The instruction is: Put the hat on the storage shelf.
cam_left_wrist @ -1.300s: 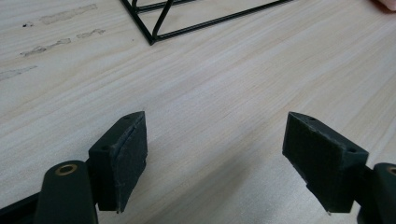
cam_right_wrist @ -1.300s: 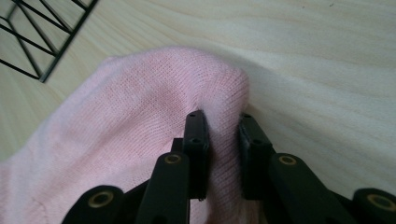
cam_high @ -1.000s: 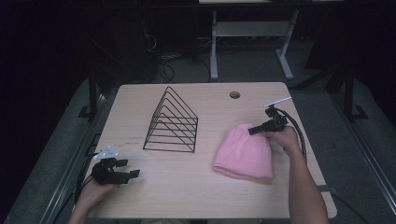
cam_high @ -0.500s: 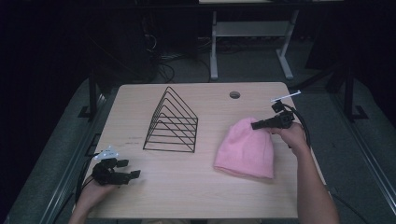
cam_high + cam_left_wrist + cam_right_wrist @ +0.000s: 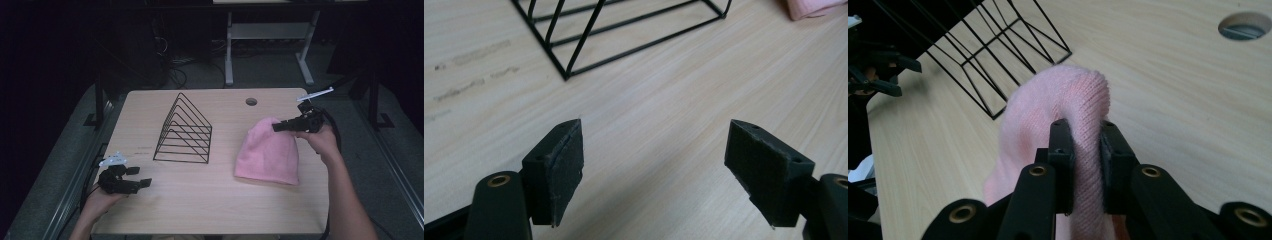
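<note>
Right claw (image 5: 1082,150) is clamped on the top fold of a pink hat (image 5: 269,152) whose brim lies on the table (image 5: 215,210). That thin pinch of knit could slip free. Left claw (image 5: 656,170) rests apart, near a wire rack (image 5: 185,131).

No readable text in any view

No letters, numbers, brand marks or signs can be read on any surface in the three views; nothing near the fingers of either gripper carries a label, and the dark background beyond the table is too dim to show any writing.
</note>
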